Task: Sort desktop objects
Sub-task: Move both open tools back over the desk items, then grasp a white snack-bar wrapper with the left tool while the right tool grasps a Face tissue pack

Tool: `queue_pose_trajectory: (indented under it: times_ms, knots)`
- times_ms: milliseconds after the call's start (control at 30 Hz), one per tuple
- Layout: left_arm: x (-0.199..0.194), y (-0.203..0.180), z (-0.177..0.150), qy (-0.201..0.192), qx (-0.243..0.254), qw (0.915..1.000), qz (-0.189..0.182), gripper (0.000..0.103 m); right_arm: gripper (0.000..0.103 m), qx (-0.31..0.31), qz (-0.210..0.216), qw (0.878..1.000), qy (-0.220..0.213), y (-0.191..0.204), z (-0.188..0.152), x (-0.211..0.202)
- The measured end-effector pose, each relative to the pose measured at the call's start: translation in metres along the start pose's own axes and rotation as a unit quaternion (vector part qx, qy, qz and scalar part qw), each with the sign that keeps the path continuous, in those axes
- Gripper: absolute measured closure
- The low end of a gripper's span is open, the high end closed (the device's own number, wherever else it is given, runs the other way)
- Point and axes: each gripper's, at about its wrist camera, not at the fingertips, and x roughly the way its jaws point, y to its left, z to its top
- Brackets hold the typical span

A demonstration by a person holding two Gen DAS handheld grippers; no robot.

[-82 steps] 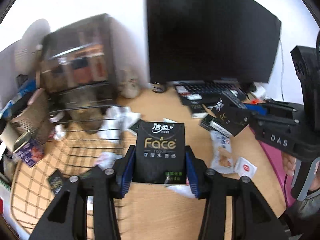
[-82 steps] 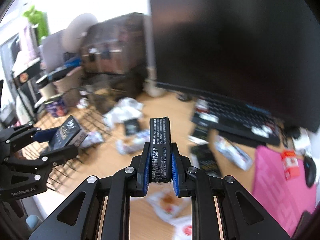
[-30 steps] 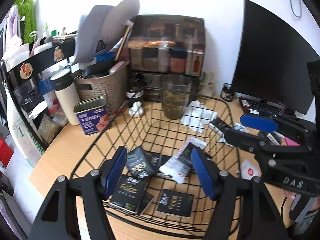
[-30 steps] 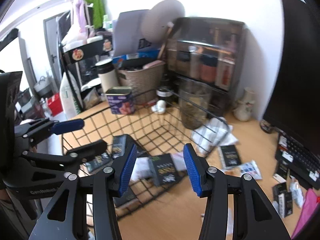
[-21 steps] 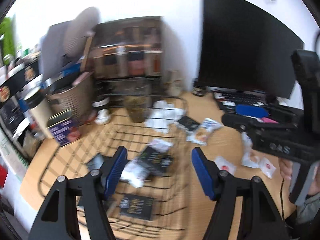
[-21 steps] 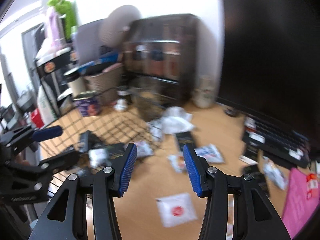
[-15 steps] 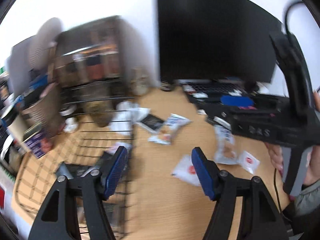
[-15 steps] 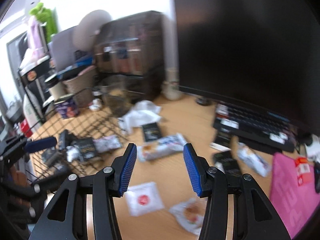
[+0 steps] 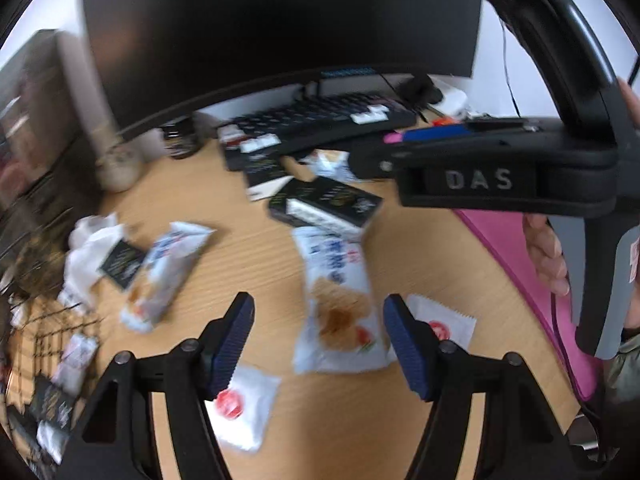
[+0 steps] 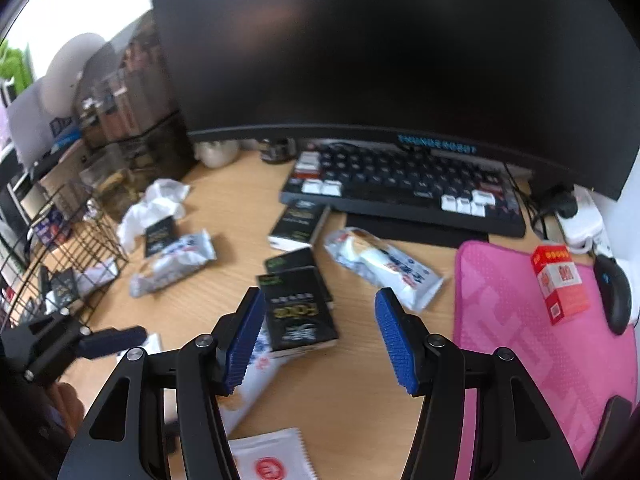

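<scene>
While both claws gape empty, the right claw (image 10: 320,336) hovers just above a black tissue pack (image 10: 298,314).

Soft, even daylight is filling the room, coming brightest off the white wall at upper left. Motion blur is smearing both views, worst on the shelving at the left edge and the snack packets (image 9: 338,300). The fisheye is bowing the dark monitor (image 10: 380,48) and blackening the corners. A faint reddish sheen is showing on its screen. Shadows are lying soft on the wooden desk (image 10: 360,412).
</scene>
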Motion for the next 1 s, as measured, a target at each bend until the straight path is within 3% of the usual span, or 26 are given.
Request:
queue_pose_trajectory:
  times_ms: [267, 367, 1000]
  knots:
    - [0.038, 0.001, 0.007, 0.032, 0.004, 0.9995, -0.007, 0.032, 0.046, -0.007, 0.027, 0.999, 0.023, -0.001, 0.009, 0.028]
    - [0.044, 0.005, 0.007, 0.044, 0.005, 0.999, -0.01, 0.061, 0.046, -0.009, 0.033, 0.999, 0.029, 0.001, 0.009, 0.036]
    - [0.022, 0.048, -0.017, 0.042, -0.034, 0.9984, 0.019, 0.062, 0.046, -0.083, 0.008, 0.993, 0.081, 0.035, -0.014, 0.067]
